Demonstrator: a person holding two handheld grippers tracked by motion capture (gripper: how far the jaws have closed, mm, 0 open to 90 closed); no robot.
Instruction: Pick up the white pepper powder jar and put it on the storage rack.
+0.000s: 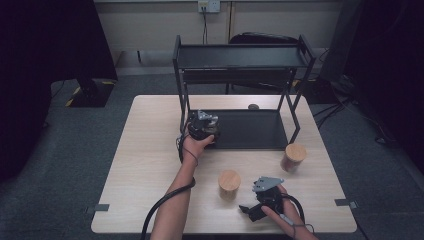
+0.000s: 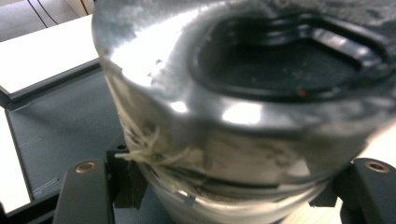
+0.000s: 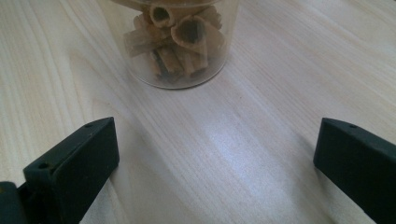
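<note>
A: Gripping hard, aren't you? Your left gripper [image 2: 219,186] has its two black jaws clamped on either side of a round silver metal tin with a dark recessed lid [image 2: 243,107].

B: How does the tin sit?

A: Roughly upright, its axis close to vertical and the lid facing up, tipped a little toward that gripper's camera. In the high view your left gripper [image 1: 202,126] holds it at the front left corner of the black metal two-tier rack [image 1: 240,56], just over the edge of the lower shelf.

B: And your other hand?

A: Your right gripper [image 3: 215,163] has its jaws spread wide with bare wood between them, holding nothing. It hovers low over the pale wooden table [image 3: 280,93], near the front edge in the high view [image 1: 250,209], and points at a clear glass jar of brown rolled sticks [image 3: 180,44] standing just ahead of the jaws.

B: Count the things for me.

A: One tin, in your grip. Two clear jars with round wooden lids, both upright, lids up: one [image 1: 229,184] near your right gripper, the other [image 1: 293,156] by the rack's front right leg, well apart from the first. One rack, two shelves. One table [image 1: 145,165].
</note>
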